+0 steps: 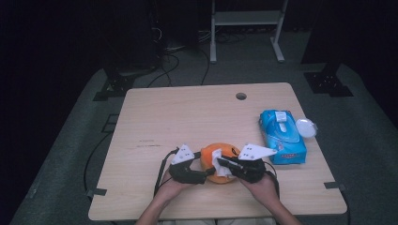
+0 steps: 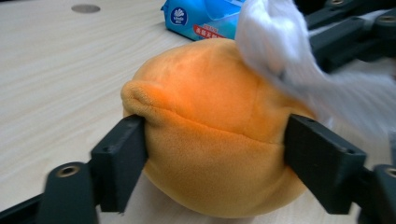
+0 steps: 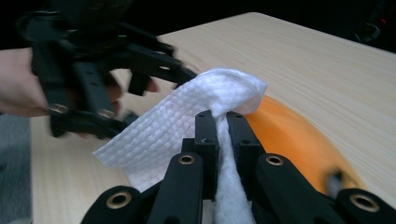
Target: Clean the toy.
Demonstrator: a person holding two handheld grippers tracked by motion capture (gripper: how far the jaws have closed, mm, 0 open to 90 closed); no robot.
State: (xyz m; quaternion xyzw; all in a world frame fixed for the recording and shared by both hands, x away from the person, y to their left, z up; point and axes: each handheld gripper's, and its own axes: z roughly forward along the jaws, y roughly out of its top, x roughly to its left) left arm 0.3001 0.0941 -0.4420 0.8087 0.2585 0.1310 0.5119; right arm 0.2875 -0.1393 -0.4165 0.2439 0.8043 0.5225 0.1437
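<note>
The plush toy [image 2: 210, 135] is orange, paler along its seam. The wipe [image 3: 187, 121] is white with a fine embossed waffle pattern. Both grippers, left [image 1: 204, 174] and right [image 1: 220, 162], are black with brass-coloured screw heads and pale grey plates. Near the table's [image 1: 178, 117] right edge, the wet-wipe pack [image 1: 282, 136] is bright blue with a white lid and a red strip. The table is light wood grain.

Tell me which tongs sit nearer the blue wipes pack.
Right tongs: they hold a white wipe over the orange plush, beside the pack. Left tongs grip the plush's far side.
</note>
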